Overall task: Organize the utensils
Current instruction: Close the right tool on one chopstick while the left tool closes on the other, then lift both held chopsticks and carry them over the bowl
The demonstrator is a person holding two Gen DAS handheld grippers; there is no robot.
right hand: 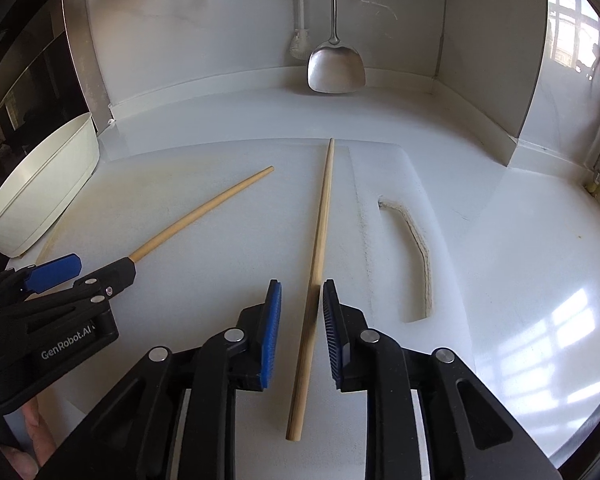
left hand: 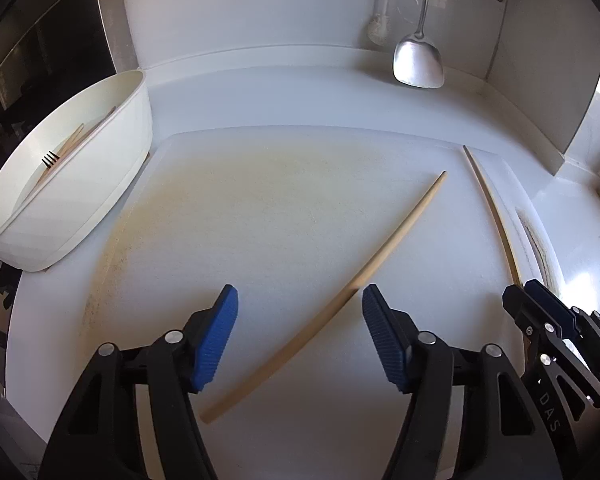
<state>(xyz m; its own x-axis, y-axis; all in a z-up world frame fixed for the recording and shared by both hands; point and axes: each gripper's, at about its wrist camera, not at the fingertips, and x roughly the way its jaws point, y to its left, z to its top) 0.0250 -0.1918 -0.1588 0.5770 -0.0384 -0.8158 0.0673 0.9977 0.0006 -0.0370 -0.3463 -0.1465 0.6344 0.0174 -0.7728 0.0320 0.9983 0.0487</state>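
Chopsticks sit between parted jaws: left gripper (left hand: pixel 300 336) should centre over its chopstick (left hand: pixel 380 258), while right gripper (right hand: pixel 302 336), loosely straddling the other chopstick (right hand: pixel 320 240), stays clear.

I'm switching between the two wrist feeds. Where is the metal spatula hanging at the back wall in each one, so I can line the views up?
Left wrist view: the metal spatula is upper right, its blade at the counter's back edge.
Right wrist view: the metal spatula is top centre, slightly right, handle running up the wall.
Shared landmark: the white basin, far left in both, beside the cutting board.
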